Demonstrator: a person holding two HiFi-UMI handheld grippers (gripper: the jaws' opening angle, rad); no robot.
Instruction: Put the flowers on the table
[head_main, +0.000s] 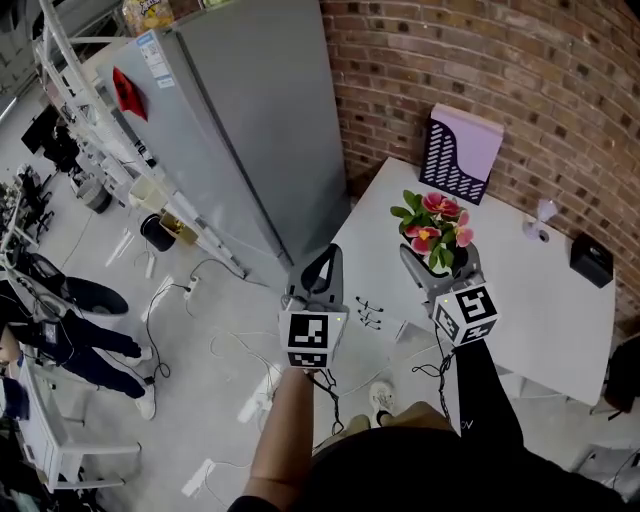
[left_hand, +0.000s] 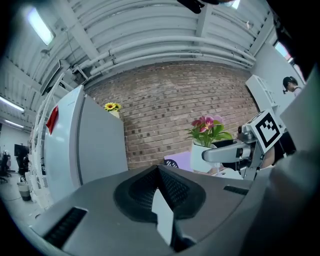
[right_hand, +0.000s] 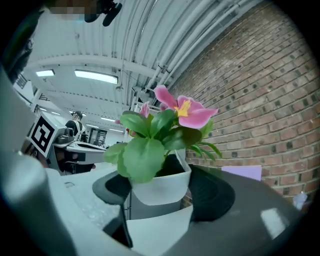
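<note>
Potted flowers (head_main: 437, 228): held aloft at one o'clock in the head view, over the near edge of the white table (head_main: 540, 310), not yet set down. Pinched by the white pot (right_hand: 161, 185) between the widely spread jaws of the right gripper (head_main: 441, 264). Left gripper (head_main: 322, 265), at its nine o'clock, pressed together on nothing. Seemingly left: lowering, releasing. Pink blooms, broad green leaves, upright.
</note>
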